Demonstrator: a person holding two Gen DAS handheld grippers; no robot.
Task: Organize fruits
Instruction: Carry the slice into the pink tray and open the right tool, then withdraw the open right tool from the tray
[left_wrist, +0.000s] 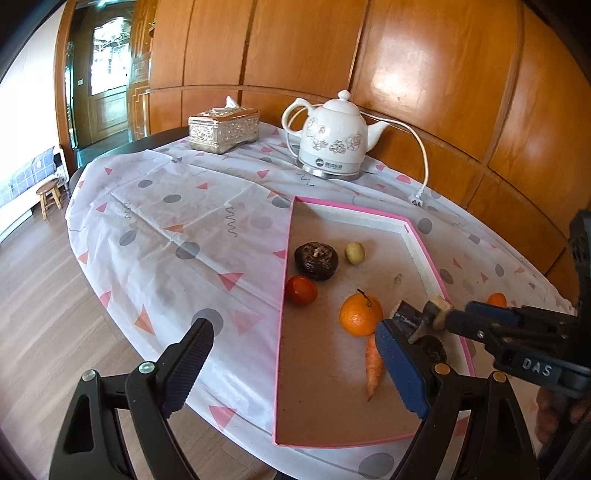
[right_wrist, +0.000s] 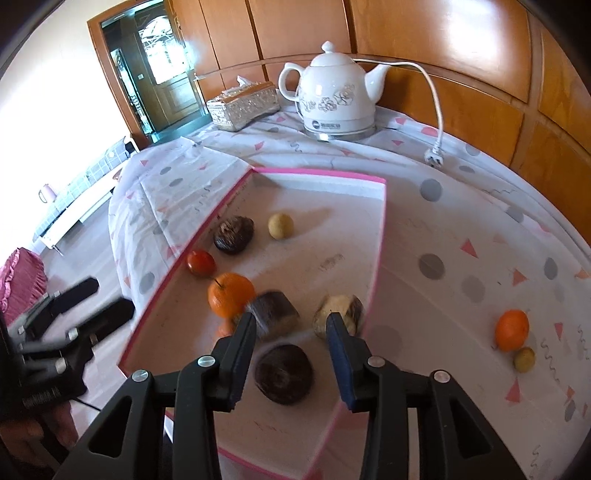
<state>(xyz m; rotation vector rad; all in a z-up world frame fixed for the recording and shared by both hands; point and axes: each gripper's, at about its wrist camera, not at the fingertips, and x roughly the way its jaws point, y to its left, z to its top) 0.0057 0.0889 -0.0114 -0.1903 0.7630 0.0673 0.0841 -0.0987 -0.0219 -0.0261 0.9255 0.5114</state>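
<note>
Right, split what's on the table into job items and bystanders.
Job: pink tray, orange in the tray, tomato, carrot, orange outside the tray, small yellow fruit beside it.
Bystanders: kettle, tissue box, plug.

Daylight is flooding in from the doorway (left_wrist: 109, 59) on my left, blowing out the wall there. Glare is shining off the wooden panels (left_wrist: 424, 66). Fisheye bending is curving every edge. Motion blur is smearing the brown fruit (right_wrist: 283, 373) near my right gripper (right_wrist: 291, 325).
</note>
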